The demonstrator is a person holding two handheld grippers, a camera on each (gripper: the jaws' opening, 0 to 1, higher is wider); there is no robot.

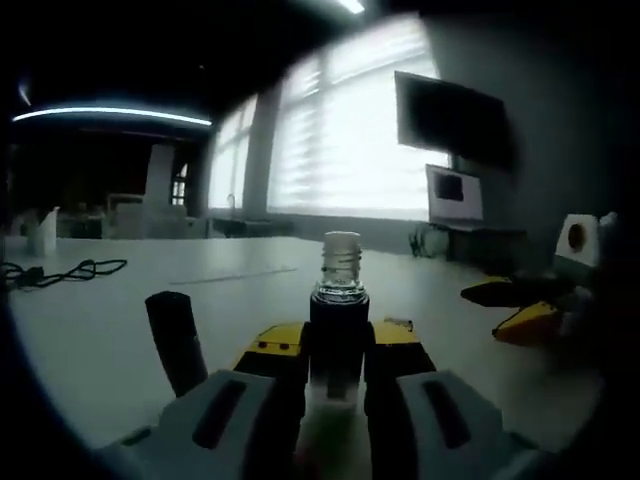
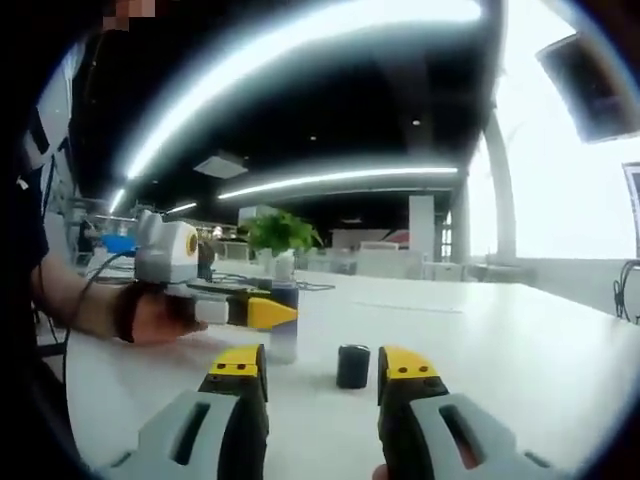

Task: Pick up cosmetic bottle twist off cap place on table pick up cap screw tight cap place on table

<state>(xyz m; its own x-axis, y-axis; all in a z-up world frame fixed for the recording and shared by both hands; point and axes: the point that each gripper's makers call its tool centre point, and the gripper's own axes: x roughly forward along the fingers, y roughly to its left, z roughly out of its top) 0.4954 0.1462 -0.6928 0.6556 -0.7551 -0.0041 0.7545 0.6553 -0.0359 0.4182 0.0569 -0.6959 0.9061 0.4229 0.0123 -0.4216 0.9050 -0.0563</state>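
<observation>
The cosmetic bottle (image 1: pixel 339 300) is clear, its threaded neck bare, standing upright clamped in the left gripper (image 1: pixel 338 385). The right gripper view shows the small dark cylindrical cap (image 2: pixel 352 366) on the smooth white table (image 2: pixel 520 350), apparently just beyond the wide-open right gripper (image 2: pixel 322 375).

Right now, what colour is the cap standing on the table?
Black. The cap shows best in the right gripper view, upright on the white table.

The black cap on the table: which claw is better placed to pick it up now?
Likely the right claw: it is open and the cap stands between its tips. The left claw is shut on the bottle.
</observation>
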